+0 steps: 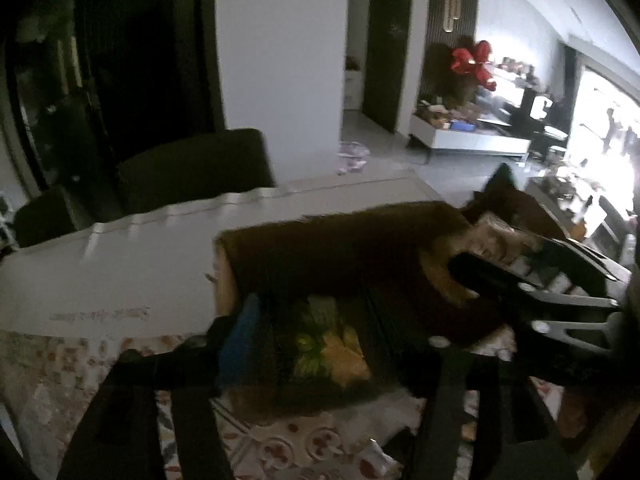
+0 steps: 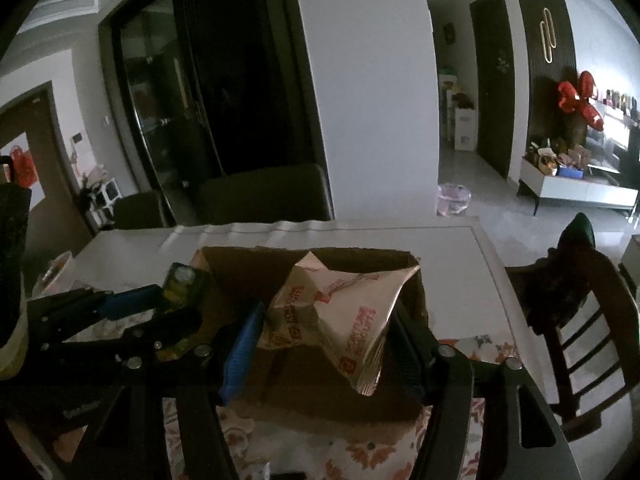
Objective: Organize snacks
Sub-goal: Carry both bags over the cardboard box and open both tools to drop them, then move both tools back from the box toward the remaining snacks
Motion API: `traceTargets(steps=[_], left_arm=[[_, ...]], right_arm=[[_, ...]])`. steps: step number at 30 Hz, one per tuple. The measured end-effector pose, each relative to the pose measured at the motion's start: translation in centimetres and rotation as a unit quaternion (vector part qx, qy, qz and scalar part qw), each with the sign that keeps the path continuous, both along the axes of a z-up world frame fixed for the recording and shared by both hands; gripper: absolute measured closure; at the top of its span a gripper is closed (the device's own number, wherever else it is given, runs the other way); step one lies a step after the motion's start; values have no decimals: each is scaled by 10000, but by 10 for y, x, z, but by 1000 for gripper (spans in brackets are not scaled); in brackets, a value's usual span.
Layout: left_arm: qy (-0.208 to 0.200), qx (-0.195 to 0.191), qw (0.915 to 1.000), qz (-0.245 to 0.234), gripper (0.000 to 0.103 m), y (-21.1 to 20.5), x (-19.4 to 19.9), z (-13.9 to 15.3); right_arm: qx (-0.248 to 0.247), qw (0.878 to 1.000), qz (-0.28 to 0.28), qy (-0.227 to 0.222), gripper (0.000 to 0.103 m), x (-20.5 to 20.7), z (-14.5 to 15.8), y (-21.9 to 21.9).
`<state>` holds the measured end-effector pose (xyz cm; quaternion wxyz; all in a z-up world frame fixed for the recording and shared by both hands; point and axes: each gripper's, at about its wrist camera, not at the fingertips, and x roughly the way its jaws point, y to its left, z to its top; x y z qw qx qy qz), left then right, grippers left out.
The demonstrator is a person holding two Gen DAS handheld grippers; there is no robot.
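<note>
Your left gripper (image 1: 308, 344) hangs over the near left part of the cardboard box (image 1: 320, 240), which sits on the bench (image 1: 120, 264) close to its near edge, partly on the floral cloth (image 1: 280, 440). Between its fingers lies a dark snack packet with yellow and green print (image 1: 328, 348); the picture is too blurred to tell whether the pads press on it.

Your right gripper (image 2: 324, 344) is over the same box (image 2: 360, 264), further toward the bench's right edge. A pale crumpled Fortune Biscuits bag (image 2: 340, 312) stands between its fingers, touching the blue left pad (image 2: 244, 344), while the right finger looks just apart from it, so the hold appears released. From this view you also see your left gripper (image 2: 132, 300) at the box's left wall, with the dark packet (image 2: 180, 284) at its tip. Chairs (image 2: 580, 320) stand at the far and right edges.
</note>
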<state>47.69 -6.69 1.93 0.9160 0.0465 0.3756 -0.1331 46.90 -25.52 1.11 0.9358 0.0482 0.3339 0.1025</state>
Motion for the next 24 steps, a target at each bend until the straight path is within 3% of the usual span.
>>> traceTargets(steps=[8, 12, 24], left_arm=[[-467, 263, 9981, 313, 17, 13, -19, 11], [-719, 435, 9954, 451, 17, 18, -44, 15], [-938, 163, 9951, 266, 17, 36, -120, 29]], right_arm=[[-110, 9997, -195, 3, 24, -7, -1, -3], [-217, 9989, -364, -179, 24, -26, 7, -4], [-233, 9974, -316, -605, 24, -104, 26, 9]])
